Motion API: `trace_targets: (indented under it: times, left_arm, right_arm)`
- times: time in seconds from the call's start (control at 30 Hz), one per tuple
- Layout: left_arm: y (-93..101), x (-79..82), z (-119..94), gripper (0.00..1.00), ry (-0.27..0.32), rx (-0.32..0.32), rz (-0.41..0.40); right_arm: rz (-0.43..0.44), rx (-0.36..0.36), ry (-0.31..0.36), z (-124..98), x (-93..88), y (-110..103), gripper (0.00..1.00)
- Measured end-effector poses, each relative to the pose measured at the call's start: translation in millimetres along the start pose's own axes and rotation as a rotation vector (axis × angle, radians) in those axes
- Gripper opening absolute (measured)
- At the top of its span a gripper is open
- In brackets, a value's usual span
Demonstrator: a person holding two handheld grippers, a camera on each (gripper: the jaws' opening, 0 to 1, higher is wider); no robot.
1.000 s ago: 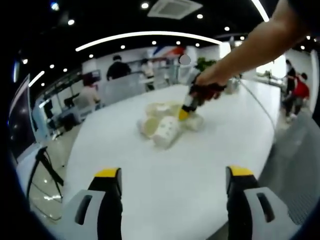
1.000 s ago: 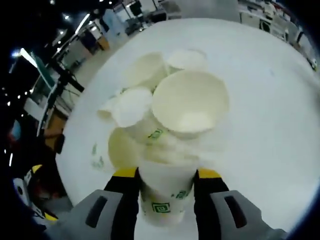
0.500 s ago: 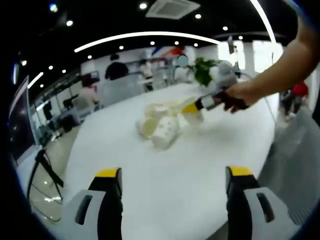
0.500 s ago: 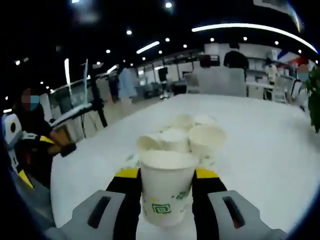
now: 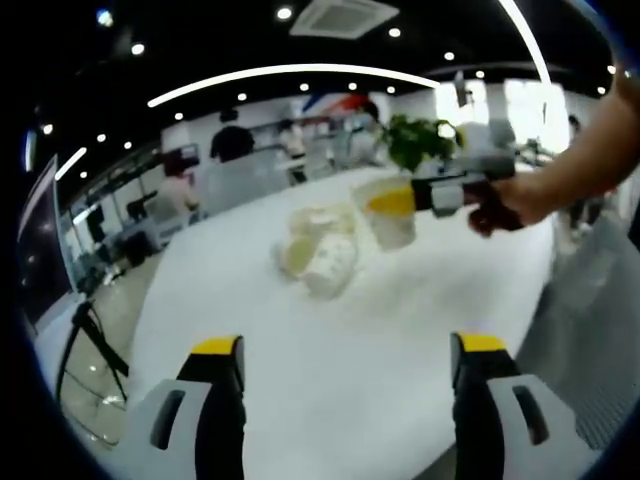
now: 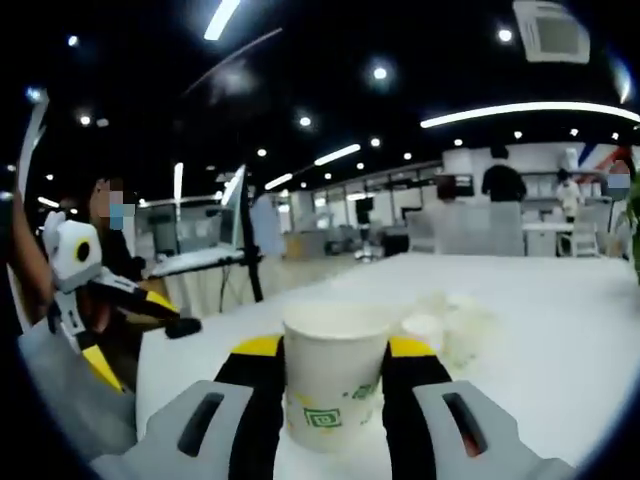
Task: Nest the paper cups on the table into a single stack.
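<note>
One white paper cup (image 6: pixel 334 385) with green print stands upright between my right fingers (image 6: pixel 258 400); the other cups (image 5: pixel 318 250) lie heaped on the counter (image 5: pixel 330 350).

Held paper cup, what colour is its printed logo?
Green, on the white paper cup, clearest in the right gripper view.

White table (image 5: pixel 330 350); heap of paper cups (image 5: pixel 318 252) lying on it, 12 o'clock of centre.

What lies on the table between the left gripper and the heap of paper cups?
Nothing: in the left gripper view, bare white table runs from the left gripper to the cups.
</note>
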State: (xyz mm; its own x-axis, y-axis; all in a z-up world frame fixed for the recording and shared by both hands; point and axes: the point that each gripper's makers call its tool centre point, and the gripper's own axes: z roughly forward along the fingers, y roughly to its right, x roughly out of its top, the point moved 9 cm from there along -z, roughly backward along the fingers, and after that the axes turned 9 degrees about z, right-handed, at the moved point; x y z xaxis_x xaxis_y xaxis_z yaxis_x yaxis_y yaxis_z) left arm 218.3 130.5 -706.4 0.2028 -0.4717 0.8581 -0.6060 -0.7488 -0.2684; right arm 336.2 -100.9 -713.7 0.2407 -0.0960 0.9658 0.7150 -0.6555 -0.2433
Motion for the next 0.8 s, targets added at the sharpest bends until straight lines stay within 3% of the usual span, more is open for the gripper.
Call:
trace_targets:
  times: [0.2, 0.43, 0.6, 0.77, 0.8]
  left_arm:
    - [-0.3, 0.2, 0, 0.83, 0.0, 0.0, 0.001]
    - [-0.7, -0.3, -1, 0.82, -0.001, 0.001, 0.001]
    - [-1.3, -1.2, 0, 0.82, -0.002, 0.0, 0.002]
    - [-0.9, -1.5, 0, 0.82, -0.002, -0.004, 0.005]
    - [-1.0, -1.5, 0, 0.82, -0.002, -0.004, 0.005]
  right_arm:
    - [-0.021, 0.087, -0.066, -1, -21.3, -20, 0.35]
    - [0.024, 0.136, -0.123, -7, -43.7, -30, 0.35]
    - [0.007, 0.166, -0.138, -13, -55.6, -39, 0.35]
    - [-0.041, 0.192, -0.25, -25, -82.0, -42, 0.36]
    - [-0.024, 0.199, -0.211, -29, -82.9, -42, 0.37]
